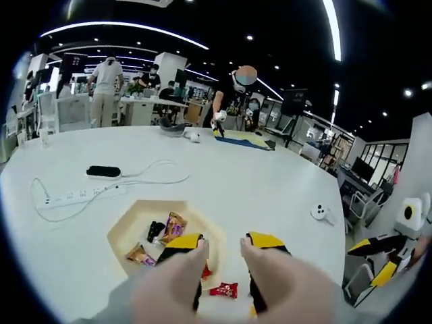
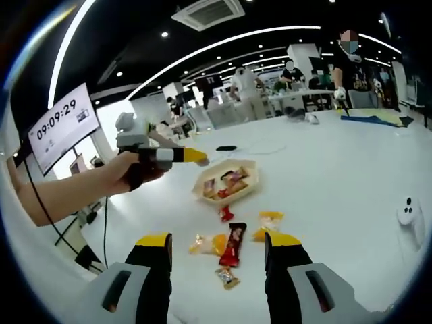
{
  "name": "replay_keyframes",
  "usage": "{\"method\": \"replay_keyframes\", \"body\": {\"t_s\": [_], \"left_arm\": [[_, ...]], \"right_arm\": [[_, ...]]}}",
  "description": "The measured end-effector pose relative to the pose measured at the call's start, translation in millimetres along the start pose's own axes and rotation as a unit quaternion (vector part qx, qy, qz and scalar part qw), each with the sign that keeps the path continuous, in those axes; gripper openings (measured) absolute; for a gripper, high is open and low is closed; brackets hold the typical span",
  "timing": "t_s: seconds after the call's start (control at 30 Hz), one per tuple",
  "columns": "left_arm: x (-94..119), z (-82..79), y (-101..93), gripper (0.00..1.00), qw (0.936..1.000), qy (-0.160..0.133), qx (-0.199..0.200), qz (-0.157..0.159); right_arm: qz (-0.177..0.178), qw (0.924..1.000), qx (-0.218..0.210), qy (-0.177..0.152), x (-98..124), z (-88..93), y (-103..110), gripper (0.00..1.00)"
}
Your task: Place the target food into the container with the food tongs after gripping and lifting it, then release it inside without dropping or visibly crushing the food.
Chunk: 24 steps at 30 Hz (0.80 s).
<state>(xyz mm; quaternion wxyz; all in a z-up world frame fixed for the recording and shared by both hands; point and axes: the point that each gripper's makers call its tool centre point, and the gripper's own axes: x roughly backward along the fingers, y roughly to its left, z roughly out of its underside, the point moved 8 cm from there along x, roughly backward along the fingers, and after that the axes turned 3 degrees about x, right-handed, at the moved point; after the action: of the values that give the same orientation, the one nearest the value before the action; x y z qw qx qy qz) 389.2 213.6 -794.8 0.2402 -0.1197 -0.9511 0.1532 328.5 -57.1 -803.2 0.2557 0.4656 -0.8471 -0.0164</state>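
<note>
Left tool (image 1: 223,253) open above tray (image 1: 128,223) | red candy (image 1: 224,290) apparently ungripped

Both views look down from close above, sharing the hexagonal tray (image 1: 128,226) (image 2: 251,165) and white table (image 1: 256,182) (image 2: 344,175).

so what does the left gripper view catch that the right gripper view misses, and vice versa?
Left gripper view only: a white power strip with its cable and a black device on the table beyond the tray.

Right gripper view only: a screen reading 09:09:29, the left gripper held above the table in a person's hand, and loose snacks near the right gripper, among them a long dark bar.

Both: the cream hexagonal tray of wrapped snacks, a red candy beside it, a white controller.
</note>
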Motion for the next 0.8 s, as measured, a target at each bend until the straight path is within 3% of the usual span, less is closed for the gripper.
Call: {"method": "replay_keyframes", "body": {"t_s": [0.23,0.5,0.8], "left_arm": [[2,0.9,-0.4,0.24,1.0,-0.007,0.004,0.002],[9,-11.0,0.2,0.24,0.9995,-0.027,0.006,0.014],[19,5.2,0.3,0.24,0.9996,-0.023,0.006,0.016]], "right_arm": [[-0.006,1.0,-0.001,0.002,-8,5.5,11,0.55],[-0.016,0.9998,0.006,-0.009,-26,-11.9,11,0.55],[-0.036,0.9992,0.019,0.001,-35,-6.8,30,0.56]]}}
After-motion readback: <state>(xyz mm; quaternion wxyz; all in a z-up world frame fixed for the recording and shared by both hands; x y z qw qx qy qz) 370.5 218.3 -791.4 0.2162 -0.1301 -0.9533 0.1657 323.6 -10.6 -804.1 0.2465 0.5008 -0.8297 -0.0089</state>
